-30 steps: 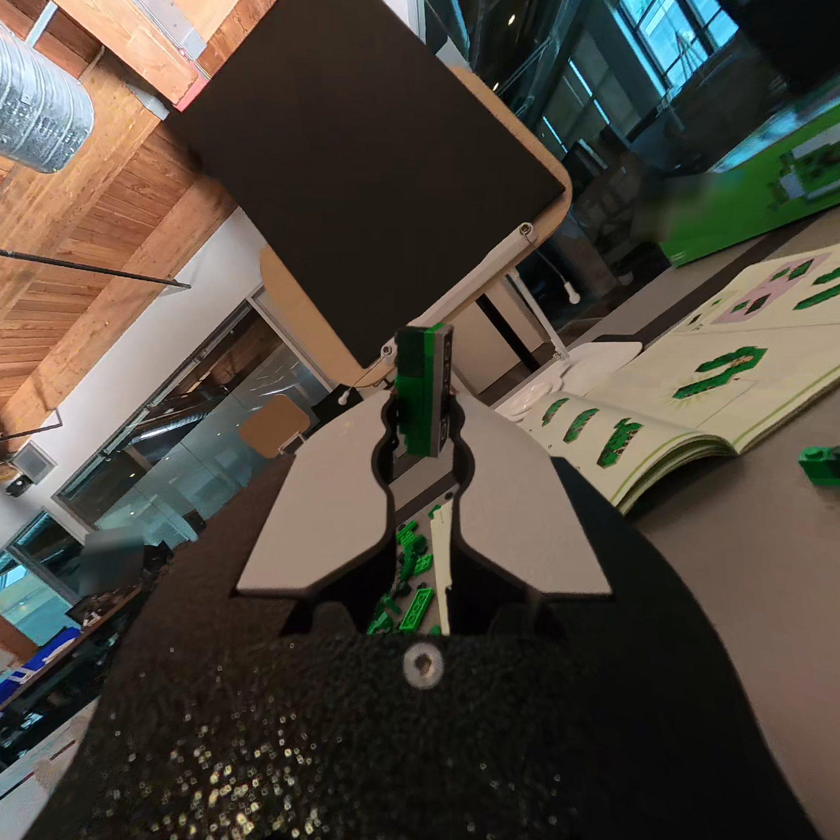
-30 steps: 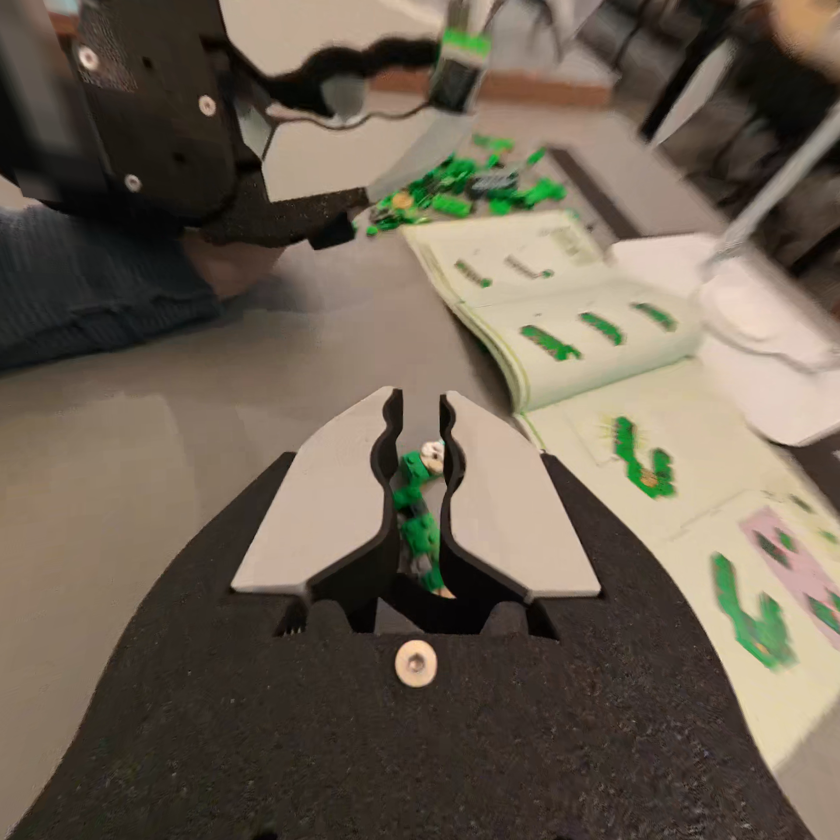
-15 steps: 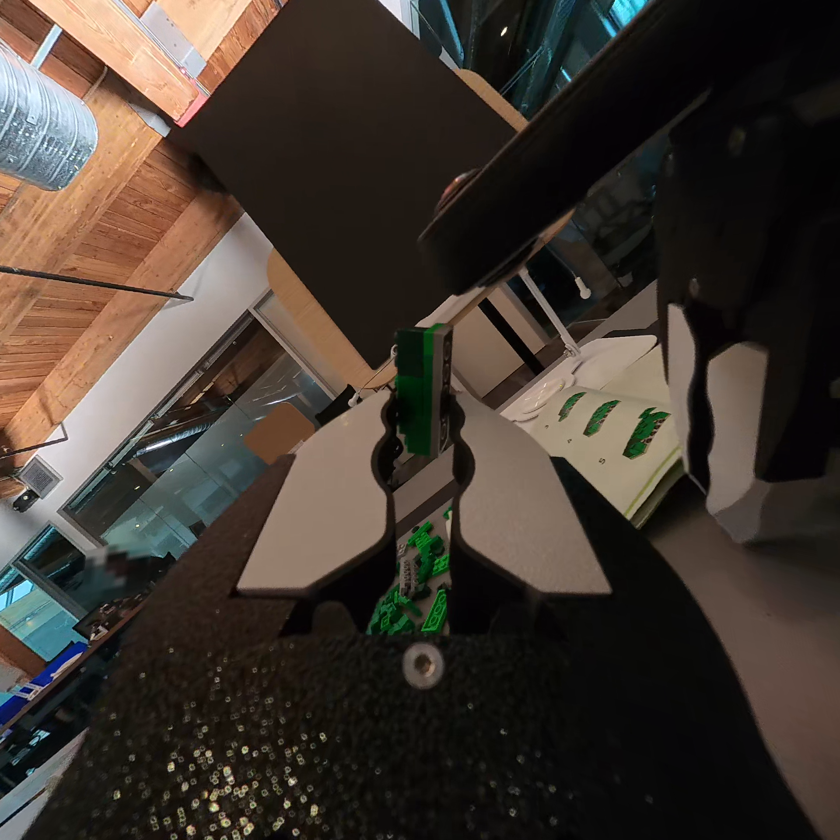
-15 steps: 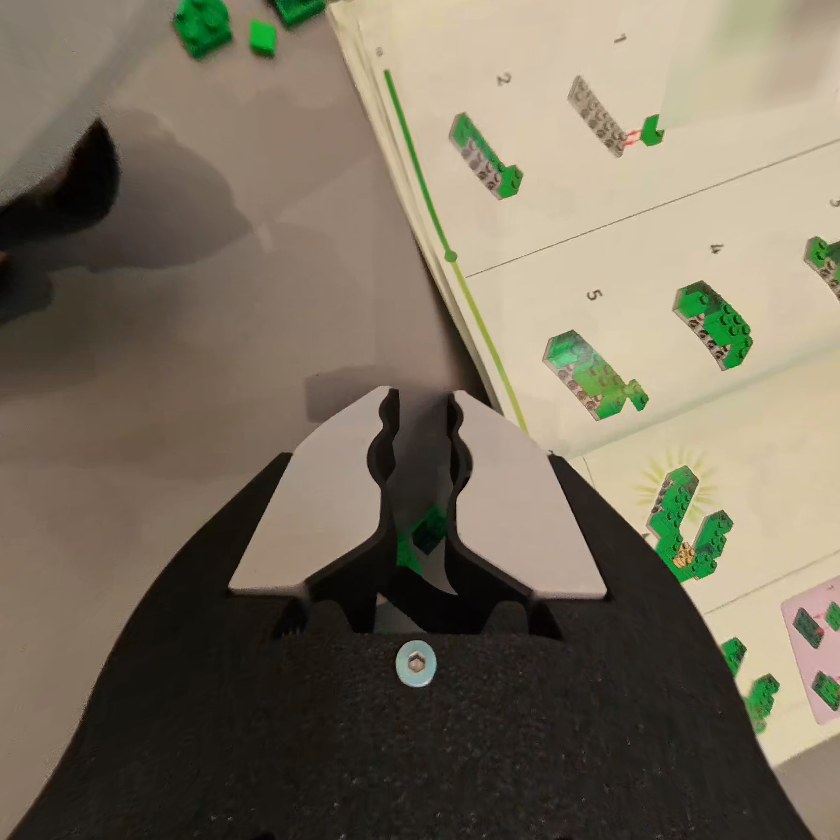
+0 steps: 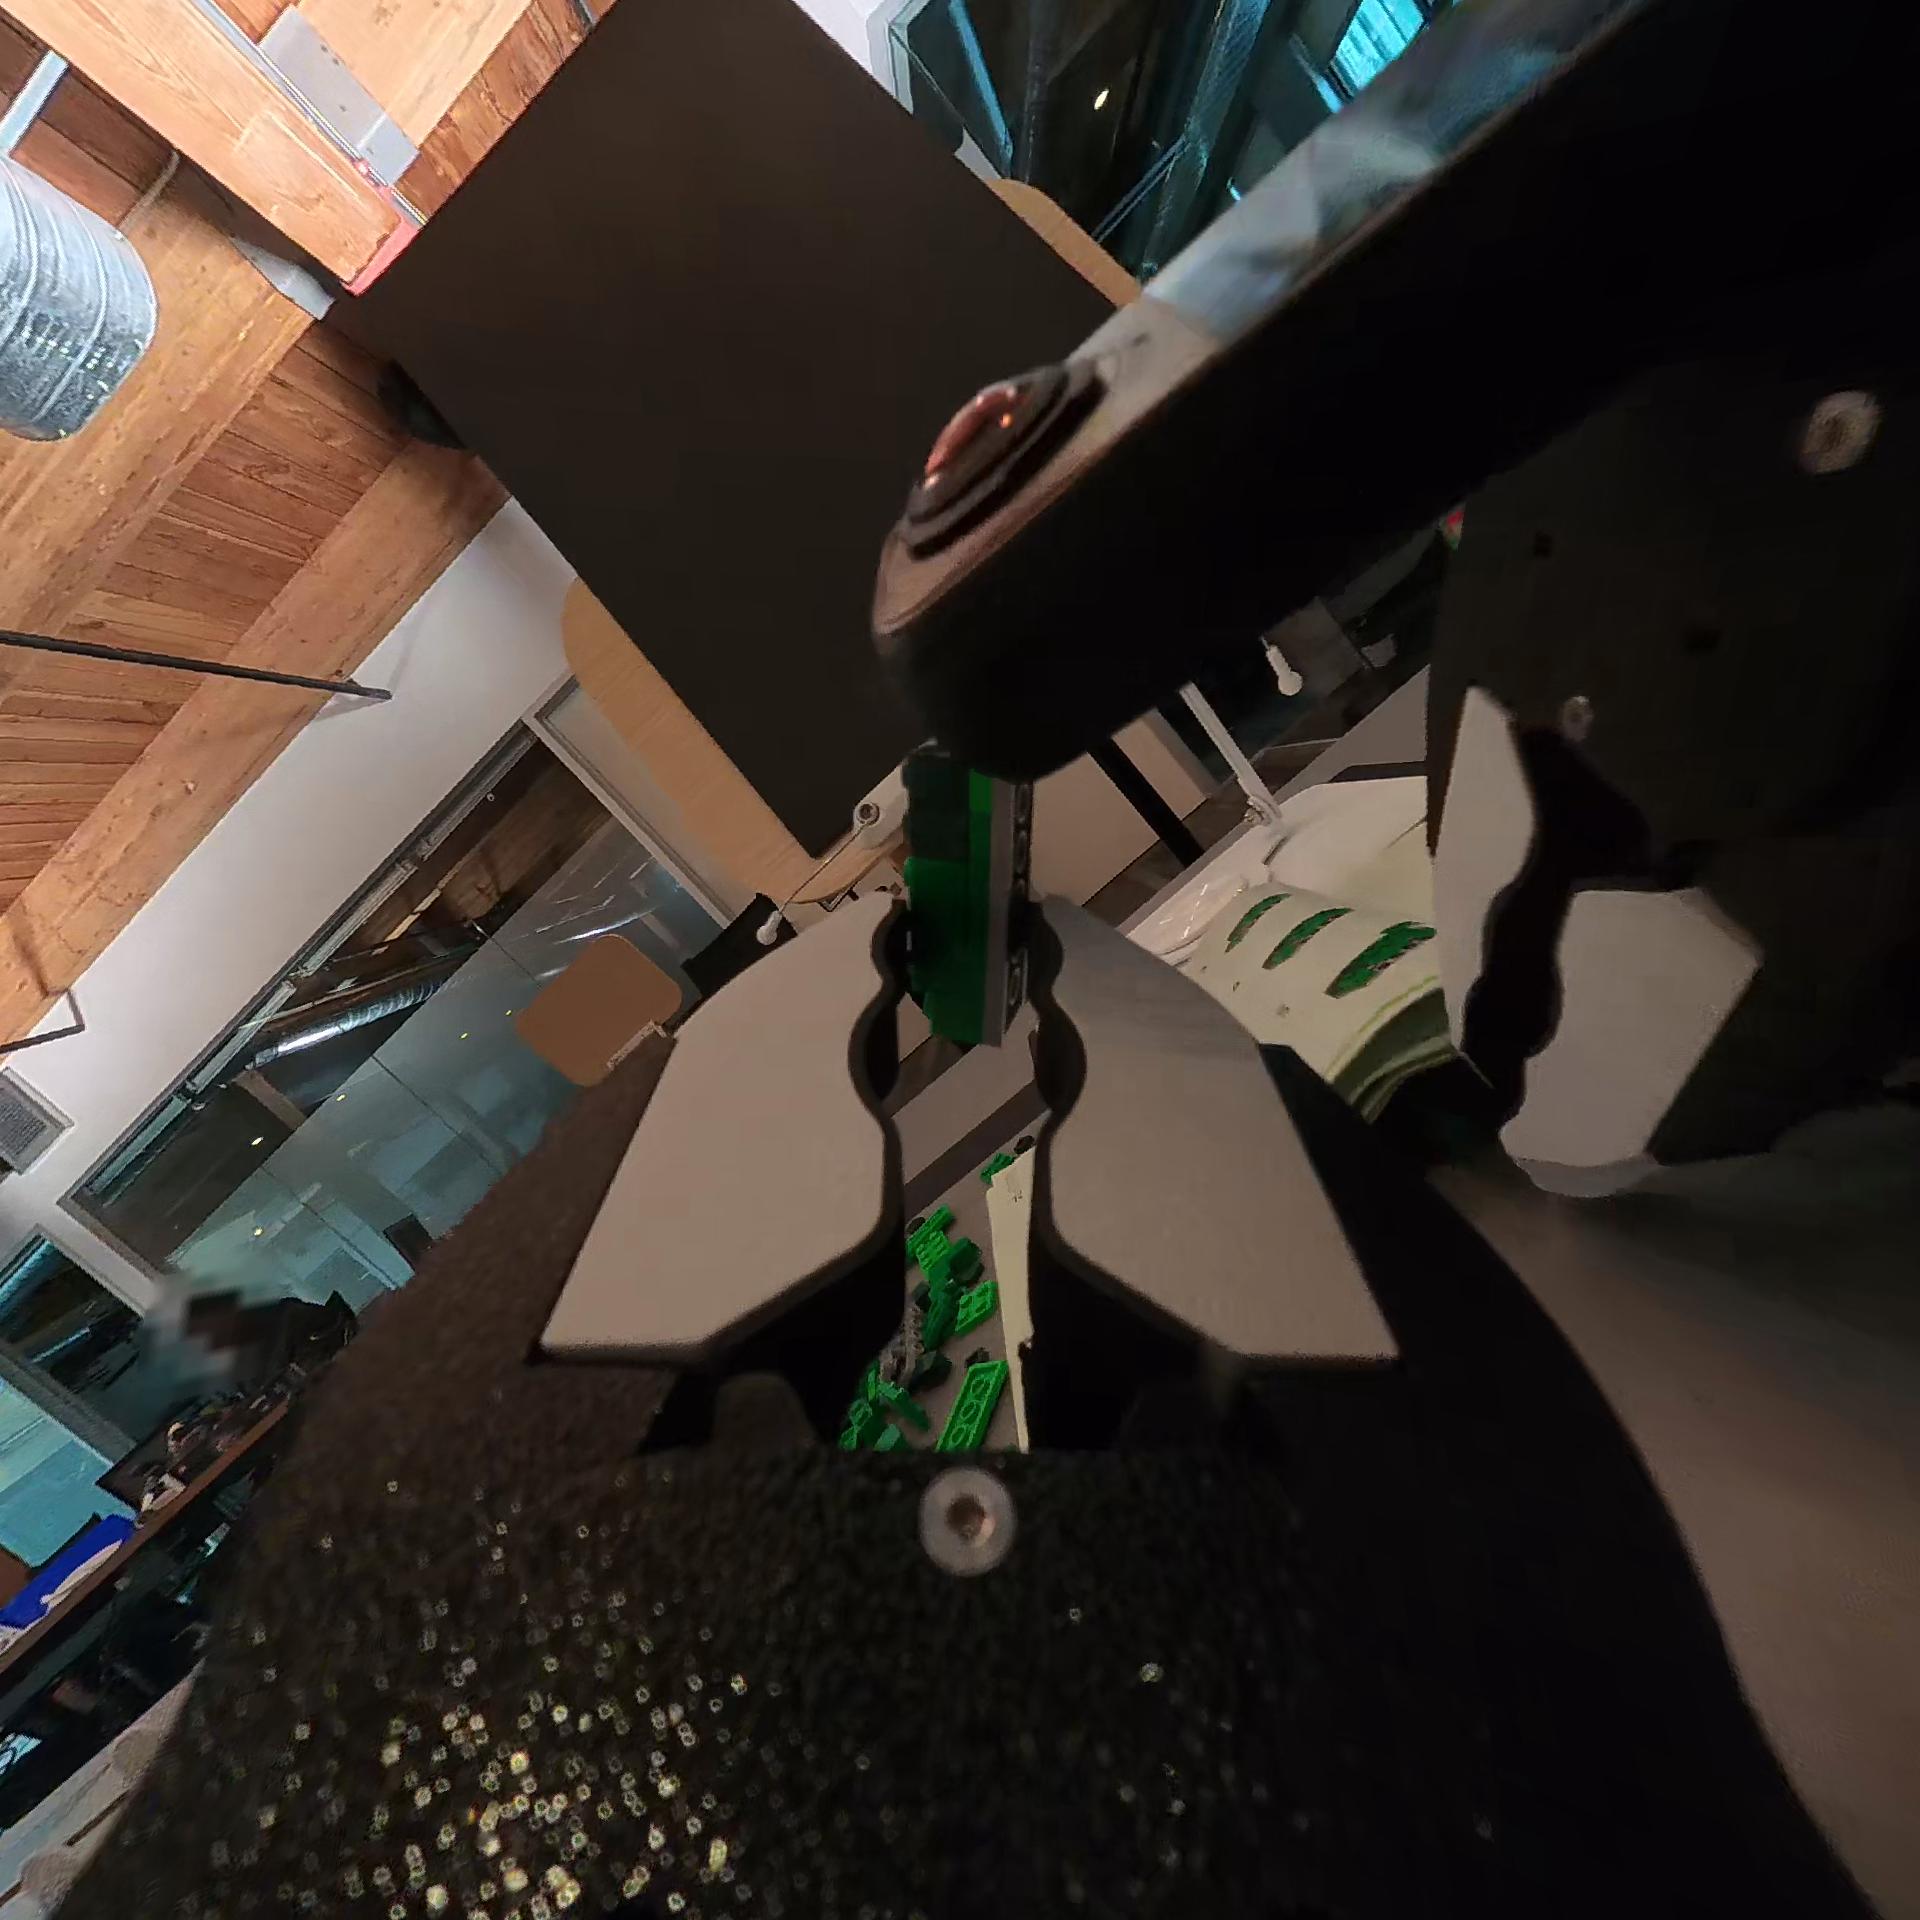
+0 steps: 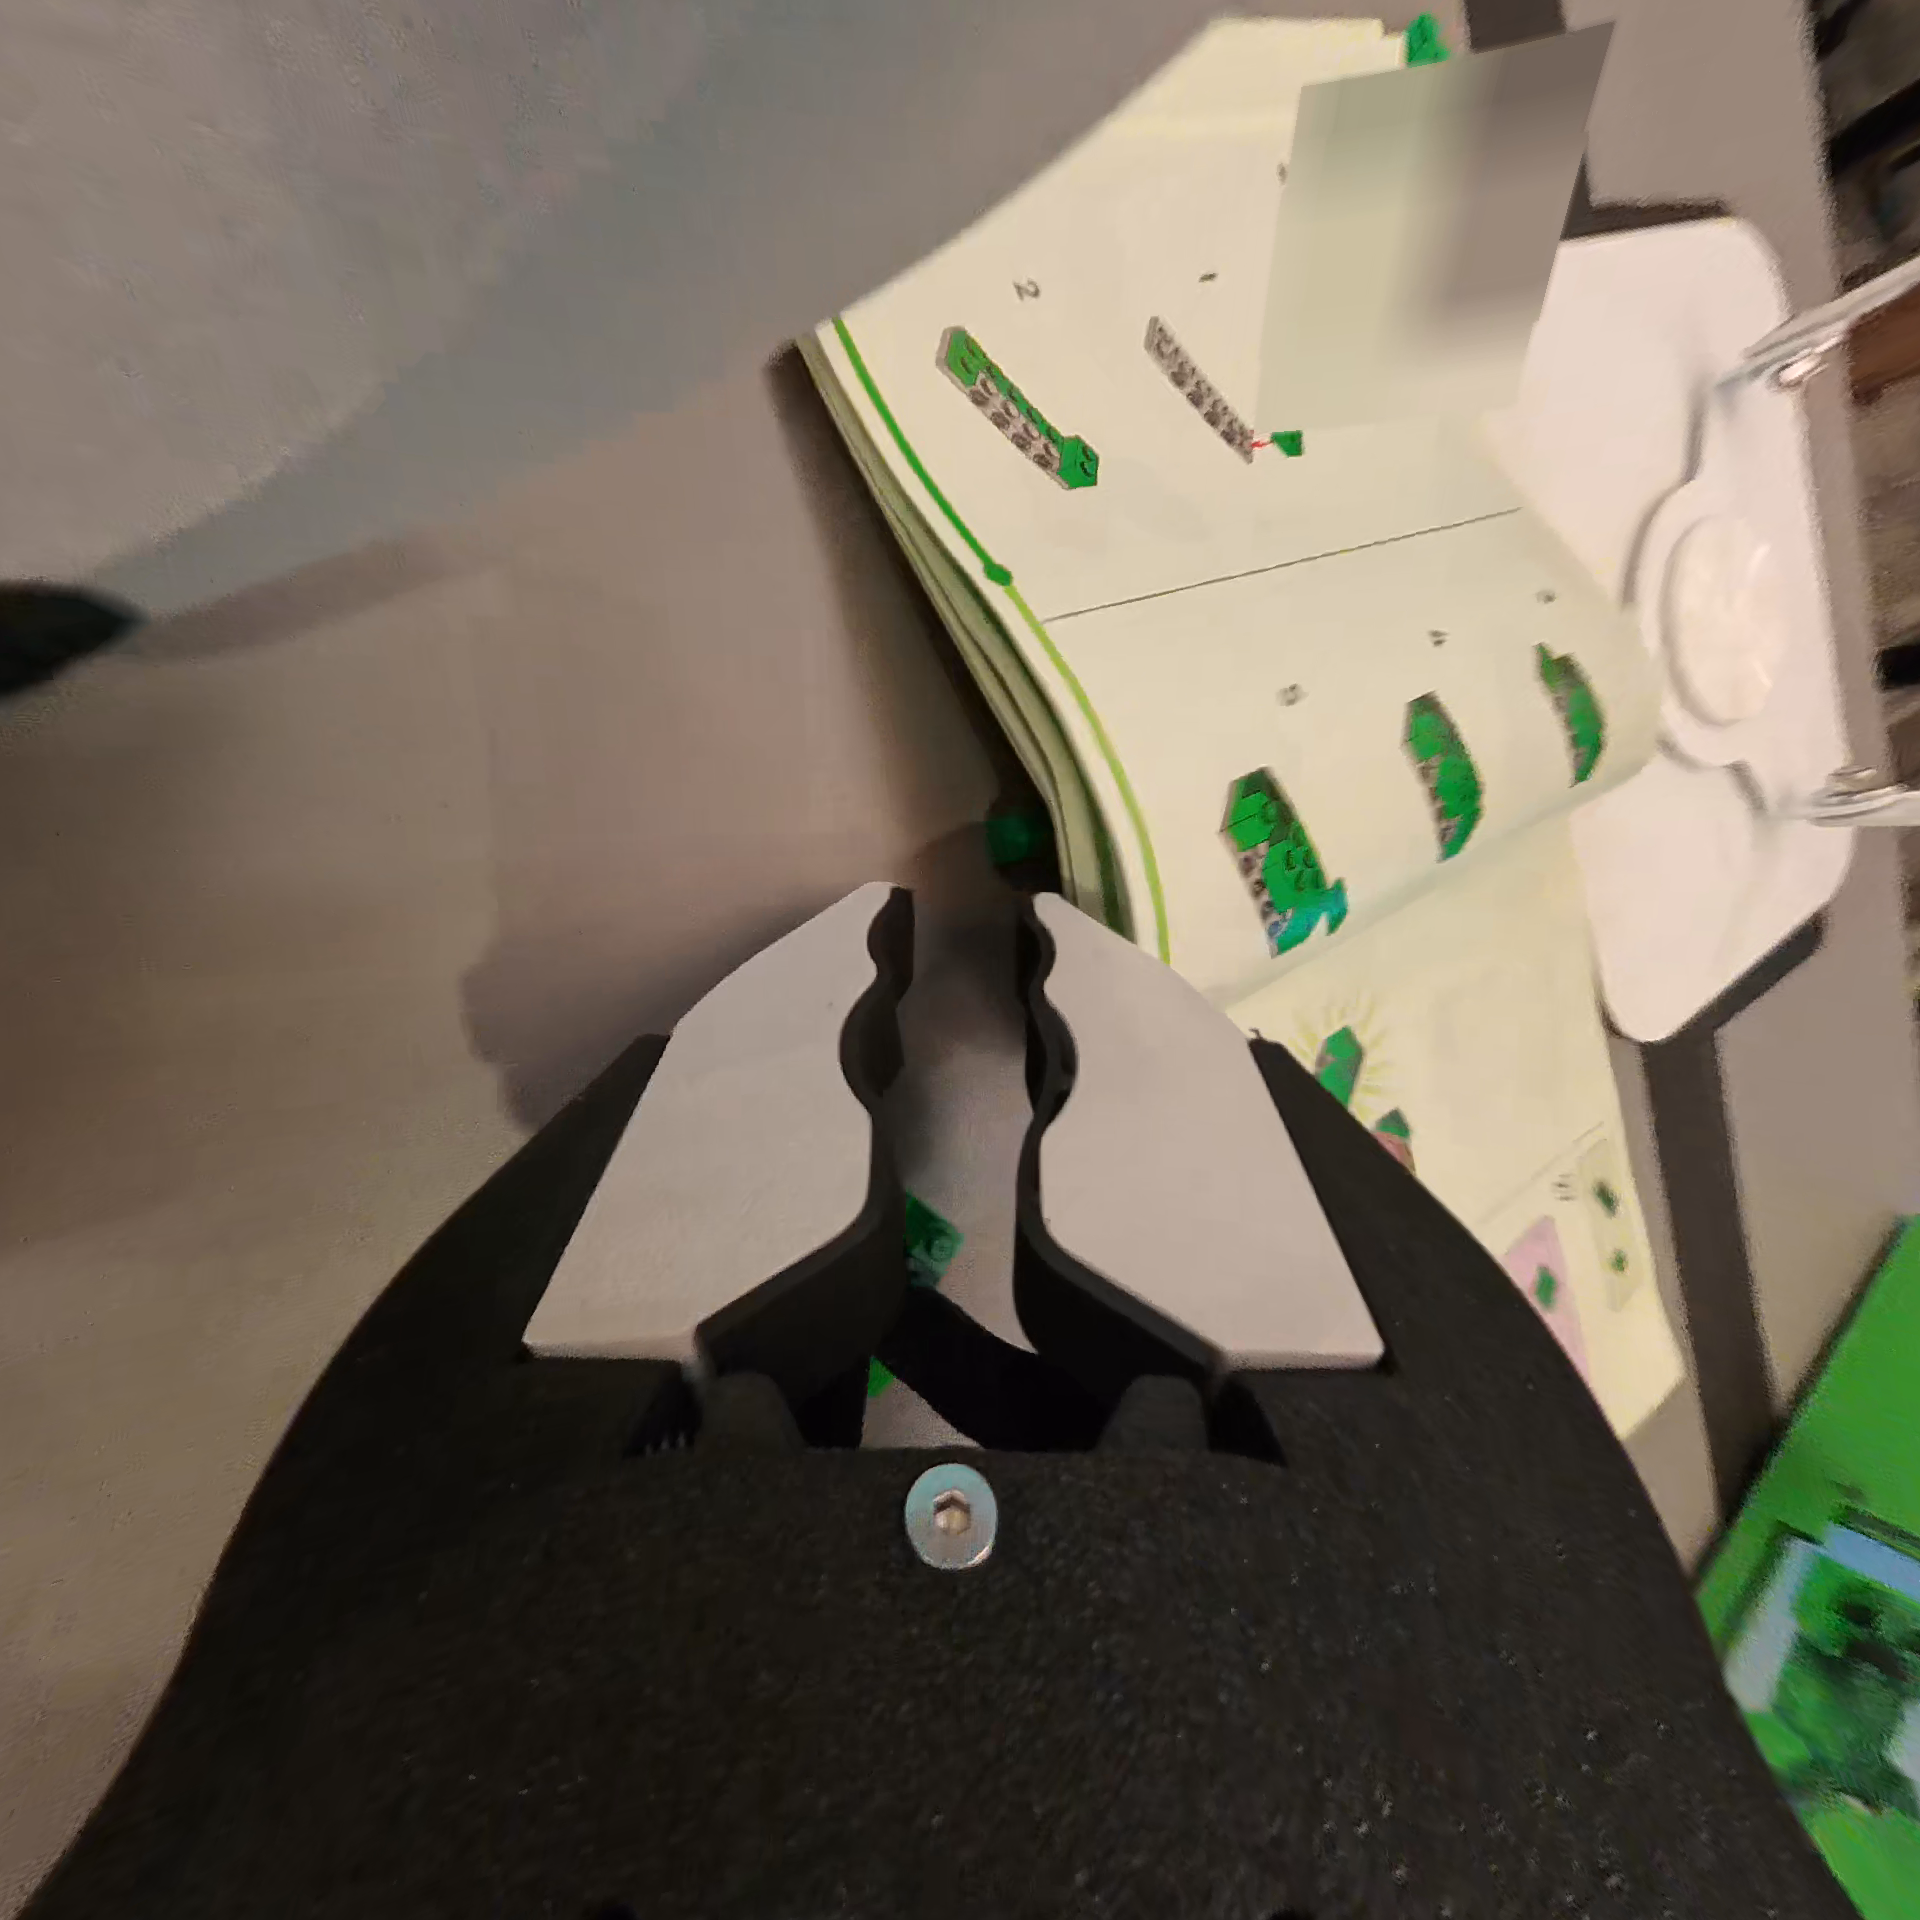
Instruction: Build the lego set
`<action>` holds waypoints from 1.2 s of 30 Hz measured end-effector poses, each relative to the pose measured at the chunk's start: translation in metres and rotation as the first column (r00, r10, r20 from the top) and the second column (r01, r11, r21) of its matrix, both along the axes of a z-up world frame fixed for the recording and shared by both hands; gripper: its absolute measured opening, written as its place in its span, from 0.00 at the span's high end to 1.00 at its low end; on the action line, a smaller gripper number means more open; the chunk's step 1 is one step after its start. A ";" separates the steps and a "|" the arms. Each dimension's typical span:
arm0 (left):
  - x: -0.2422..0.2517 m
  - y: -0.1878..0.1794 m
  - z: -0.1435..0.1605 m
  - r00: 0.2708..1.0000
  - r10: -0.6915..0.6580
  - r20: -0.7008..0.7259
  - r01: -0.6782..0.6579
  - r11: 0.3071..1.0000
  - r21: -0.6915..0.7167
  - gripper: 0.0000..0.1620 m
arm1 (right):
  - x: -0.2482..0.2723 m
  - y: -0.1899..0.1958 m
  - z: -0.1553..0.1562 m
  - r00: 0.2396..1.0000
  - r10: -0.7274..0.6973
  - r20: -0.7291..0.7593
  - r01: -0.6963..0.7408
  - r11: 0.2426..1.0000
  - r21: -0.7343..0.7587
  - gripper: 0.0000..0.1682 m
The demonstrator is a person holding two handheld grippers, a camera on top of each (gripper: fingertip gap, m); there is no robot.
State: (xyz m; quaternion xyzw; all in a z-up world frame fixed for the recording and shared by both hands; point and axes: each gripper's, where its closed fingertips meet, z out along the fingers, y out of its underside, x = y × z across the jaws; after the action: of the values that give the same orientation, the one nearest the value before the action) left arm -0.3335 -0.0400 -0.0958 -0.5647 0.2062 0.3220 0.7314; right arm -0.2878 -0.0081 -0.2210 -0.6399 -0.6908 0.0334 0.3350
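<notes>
Left gripper (image 5: 961,920), grainy black body with smooth grey wavy-edged fingers, clenched on a flat green-and-grey studded lego assembly (image 5: 966,914), held upright on edge at the fingertips, top end tucked behind a dark blurred camera arm at 12 o'clock. Down between the fingers at 6 o'clock, a scatter of small bright green loose lego pieces (image 5: 940,1351) on the matte grey table (image 5: 1621,1351). At 2 o'clock in the same view, the right gripper (image 5: 1496,935), same grey fingers, slightly parted, hovering beside the open cream instruction booklet (image 5: 1340,956). Over in the right wrist view: right gripper (image 6: 966,914) released, nothing between the tips, smooth table (image 6: 416,416) below. Only here: booklet (image 6: 1299,644) pages with green brick diagrams and step numbers, too blurred for reading; a small green lego brick (image 6: 1010,836) at 12 o'clock, tight against the booklet's edge; another green piece (image 6: 930,1242) glimpsed low in the finger gap; glossy green box (image 6: 1829,1621) at 4 o'clock; white plastic base (image 6: 1714,644) at 2 o'clock. Only in the left view: wooden plank ceiling (image 5: 156,499) at 10 o'clock.
</notes>
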 end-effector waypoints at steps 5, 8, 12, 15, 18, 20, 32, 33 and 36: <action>0.001 0.000 0.000 1.000 -0.004 -0.001 0.004 1.000 -0.001 0.87 | -0.004 0.003 0.015 0.996 0.077 -0.042 -0.068 0.981 0.184 0.87; 0.003 0.000 0.000 1.000 -0.005 -0.015 0.005 1.000 -0.004 0.87 | -0.005 0.002 0.016 0.995 0.092 -0.048 -0.081 0.978 0.190 0.86; 0.000 -0.001 0.001 1.000 0.001 -0.008 -0.001 1.000 0.003 0.87 | -0.001 -0.004 0.012 0.993 0.065 -0.099 -0.062 0.997 0.039 0.84; -0.005 -0.003 0.003 1.000 0.014 0.005 -0.014 1.000 0.014 0.87 | 0.003 -0.010 0.011 0.991 0.005 -0.136 -0.018 0.995 -0.096 0.83; -0.008 -0.005 0.005 1.000 0.028 -0.004 -0.028 0.999 0.022 0.87 | 0.004 -0.022 0.016 0.975 -0.122 -0.186 0.062 0.953 -0.297 0.83; -0.009 -0.006 0.006 0.999 0.035 -0.012 -0.035 0.999 0.026 0.87 | 0.004 -0.026 0.020 0.951 -0.226 -0.212 0.129 0.910 -0.393 0.83; -0.057 -0.024 0.013 0.987 0.159 -0.017 -0.158 0.985 0.073 0.87 | 0.000 -0.031 0.015 0.616 -0.661 -0.429 0.655 0.732 -0.188 0.87; -0.064 -0.026 0.013 0.985 0.173 -0.011 -0.172 0.982 0.077 0.87 | -0.001 -0.029 0.017 0.603 -0.668 -0.436 0.681 0.716 -0.156 0.92; -0.082 -0.034 0.016 0.979 0.202 0.024 -0.203 0.975 0.093 0.87 | -0.006 -0.028 0.007 0.588 -0.716 -0.376 0.708 0.681 -0.190 0.95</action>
State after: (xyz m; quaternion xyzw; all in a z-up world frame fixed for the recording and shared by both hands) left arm -0.4157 -0.0740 -0.0801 -0.5495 0.1267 0.4003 0.7223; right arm -0.2936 -0.0357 -0.2137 -0.8423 -0.2875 0.0406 0.4542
